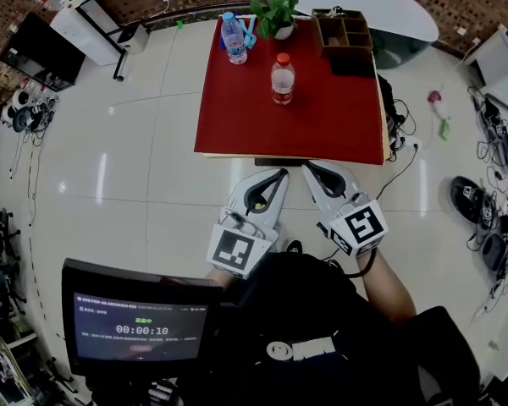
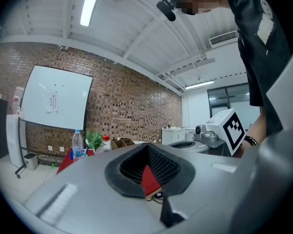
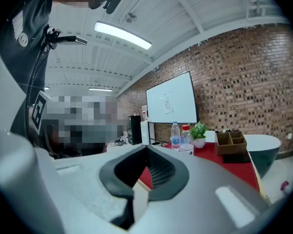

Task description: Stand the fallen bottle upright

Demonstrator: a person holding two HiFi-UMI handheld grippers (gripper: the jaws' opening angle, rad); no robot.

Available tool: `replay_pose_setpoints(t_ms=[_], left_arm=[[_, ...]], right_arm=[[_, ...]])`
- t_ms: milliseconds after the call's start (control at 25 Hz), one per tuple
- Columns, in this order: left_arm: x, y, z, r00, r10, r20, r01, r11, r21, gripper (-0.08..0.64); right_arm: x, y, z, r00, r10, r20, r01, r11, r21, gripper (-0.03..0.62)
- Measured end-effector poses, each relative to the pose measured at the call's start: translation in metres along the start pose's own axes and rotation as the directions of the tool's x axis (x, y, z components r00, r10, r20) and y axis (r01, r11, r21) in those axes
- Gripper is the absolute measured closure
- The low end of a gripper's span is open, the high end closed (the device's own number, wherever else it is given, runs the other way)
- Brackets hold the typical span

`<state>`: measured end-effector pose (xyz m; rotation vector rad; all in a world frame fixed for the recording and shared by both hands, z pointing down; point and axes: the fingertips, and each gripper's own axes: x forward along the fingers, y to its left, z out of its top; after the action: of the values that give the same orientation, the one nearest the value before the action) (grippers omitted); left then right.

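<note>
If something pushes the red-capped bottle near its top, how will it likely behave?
The red-capped bottle stands tall and narrow on the red table, so it would probably tip rather than slide. Its round body would likely roll once down. It looks like clear plastic, probably light.

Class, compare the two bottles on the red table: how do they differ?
The blue-capped bottle has a blue cap, the red-capped bottle a red one. The blue-capped bottle stands at the table's far left corner, the red-capped bottle nearer the middle. Both are clear and upright.
</note>
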<state>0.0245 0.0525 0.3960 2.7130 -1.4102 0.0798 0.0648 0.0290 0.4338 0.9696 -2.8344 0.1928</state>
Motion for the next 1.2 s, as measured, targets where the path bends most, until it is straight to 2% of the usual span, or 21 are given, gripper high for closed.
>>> replay_pose_setpoints(t_ms=[200,440,680,1200], left_arm=[[-0.026,-0.053,-0.003,1.0,0.008,0.004,-0.008,1.0,0.014,0.552],[-0.035,-0.078,0.006,1.0,0.009,0.004,-0.01,0.999,0.03,0.552],[-0.048,-0.081,0.012,1.0,-0.01,0.022,0.01,1.0,0.013,0.552],[-0.087,-0.048,0.01,0.999,0.007,0.032,-0.007,1.0,-0.014,0.552]], right_arm=[[-0.052,0.027,-0.004,0.999,0.004,0.041,-0.005,1.0,0.011,0.588],[-0.086,0.039,0.011,0.997,-0.01,0.083,0.007,0.999,0.035,0.588],[-0.092,0.053,0.021,0.995,-0.038,0.096,0.034,0.999,0.04,0.588],[-0.063,0.093,0.028,0.993,-0.072,0.094,0.068,0.997,0.044,0.589]])
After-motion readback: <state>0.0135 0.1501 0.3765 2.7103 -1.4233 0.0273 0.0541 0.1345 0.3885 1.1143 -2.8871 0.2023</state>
